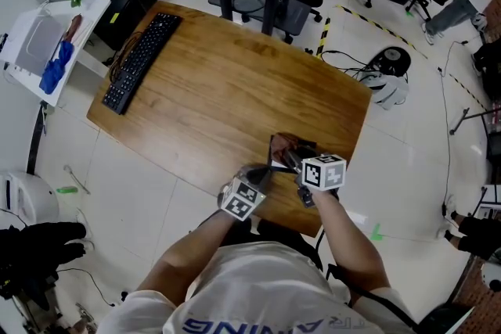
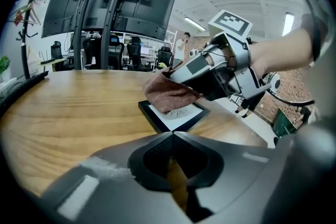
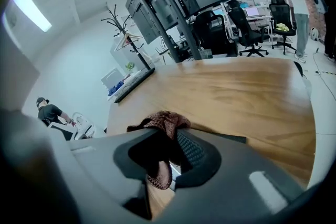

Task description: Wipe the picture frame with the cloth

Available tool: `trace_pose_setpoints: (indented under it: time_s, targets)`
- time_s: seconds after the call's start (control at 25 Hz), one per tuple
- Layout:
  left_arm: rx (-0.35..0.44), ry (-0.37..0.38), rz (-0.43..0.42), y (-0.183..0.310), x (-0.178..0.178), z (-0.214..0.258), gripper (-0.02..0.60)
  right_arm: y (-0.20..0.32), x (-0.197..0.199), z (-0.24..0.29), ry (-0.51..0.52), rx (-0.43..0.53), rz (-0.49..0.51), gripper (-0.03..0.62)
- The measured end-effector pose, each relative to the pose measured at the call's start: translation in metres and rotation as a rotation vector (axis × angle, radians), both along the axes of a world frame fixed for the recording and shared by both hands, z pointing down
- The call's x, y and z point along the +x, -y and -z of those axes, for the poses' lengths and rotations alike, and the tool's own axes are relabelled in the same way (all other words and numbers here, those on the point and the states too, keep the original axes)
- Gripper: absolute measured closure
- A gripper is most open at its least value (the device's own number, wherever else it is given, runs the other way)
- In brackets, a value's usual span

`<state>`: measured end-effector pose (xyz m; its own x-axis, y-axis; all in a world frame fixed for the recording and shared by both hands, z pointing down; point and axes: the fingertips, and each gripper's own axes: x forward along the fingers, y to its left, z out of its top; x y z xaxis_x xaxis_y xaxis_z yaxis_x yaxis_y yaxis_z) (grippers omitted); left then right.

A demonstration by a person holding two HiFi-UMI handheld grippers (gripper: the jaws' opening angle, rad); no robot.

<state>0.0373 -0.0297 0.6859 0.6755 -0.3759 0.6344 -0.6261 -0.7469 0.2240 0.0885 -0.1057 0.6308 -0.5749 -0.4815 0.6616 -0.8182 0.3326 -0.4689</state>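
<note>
My right gripper is clamped on a reddish-brown cloth. Part of the fabric bunches up above the jaws and a fold hangs down between them. The cloth rests on the picture frame, a black-edged frame with a white sheet inside that lies flat on the wooden table. In the left gripper view the cloth covers the frame's far corner and part of the white sheet, while the near black border and the right-hand edge are bare. The frame sits close to the table edge nearest me, toward my right side, and both of my forearms reach over that edge to it. My left gripper is just beside the frame's left corner, low over the table. Its jaws are drawn together at the tips with nothing between them, and only wood grain shows through the gap behind the tips. From that gripper's own camera the frame lies ahead of the jaws, apart from them. A black keyboard lies well away at the table's far left corner. Beyond the far side of the table stands a tall rack of dark screens, with office chairs behind it.
</note>
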Motion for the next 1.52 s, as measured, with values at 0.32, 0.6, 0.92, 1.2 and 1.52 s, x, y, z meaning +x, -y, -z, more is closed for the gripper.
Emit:
trace_pose_setpoints:
  time_s: [0.32, 0.6, 0.92, 1.2, 1.52]
  targets:
    - [-0.011, 0.017, 0.0, -0.001, 0.0, -0.004, 0.578, -0.001, -0.015, -0.013, 0.005, -0.035, 0.01, 0.513]
    - [-0.011, 0.016, 0.006, 0.0, -0.002, -0.004, 0.578, -0.001, -0.003, -0.017, -0.011, -0.04, -0.009, 0.513]
    - [-0.012, 0.017, 0.011, 0.0, -0.003, -0.004, 0.578, -0.007, 0.024, -0.017, -0.019, -0.046, -0.05, 0.513]
    - [-0.016, 0.019, 0.009, 0.0, -0.002, -0.003, 0.578, -0.016, 0.061, -0.015, -0.032, -0.052, -0.114, 0.513]
    - [-0.012, 0.023, 0.009, 0.0, -0.002, -0.004, 0.578, -0.033, 0.107, -0.017, -0.02, -0.063, -0.213, 0.513]
